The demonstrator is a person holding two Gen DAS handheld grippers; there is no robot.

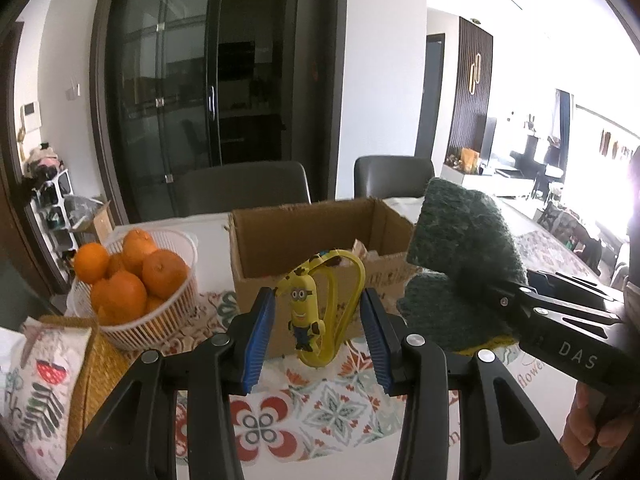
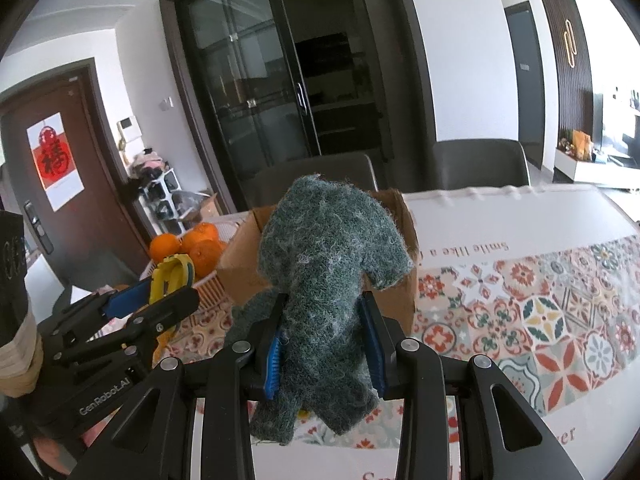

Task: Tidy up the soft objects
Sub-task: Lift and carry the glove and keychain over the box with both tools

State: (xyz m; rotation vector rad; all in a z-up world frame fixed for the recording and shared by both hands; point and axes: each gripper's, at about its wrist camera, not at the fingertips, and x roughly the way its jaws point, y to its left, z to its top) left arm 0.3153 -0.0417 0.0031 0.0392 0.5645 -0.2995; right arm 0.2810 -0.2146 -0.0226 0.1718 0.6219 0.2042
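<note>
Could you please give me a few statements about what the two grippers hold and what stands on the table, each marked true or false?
1. The right gripper is shut on a green knit piece. True.
2. The left gripper holds an orange. False: it holds a yellow band with a cartoon figure on it.
3. The cardboard box is open at the top. True.
4. The oranges lie inside the box. False: they sit in a white basket beside it.
5. The table is bare wood. False: a patterned cloth covers it.
</note>
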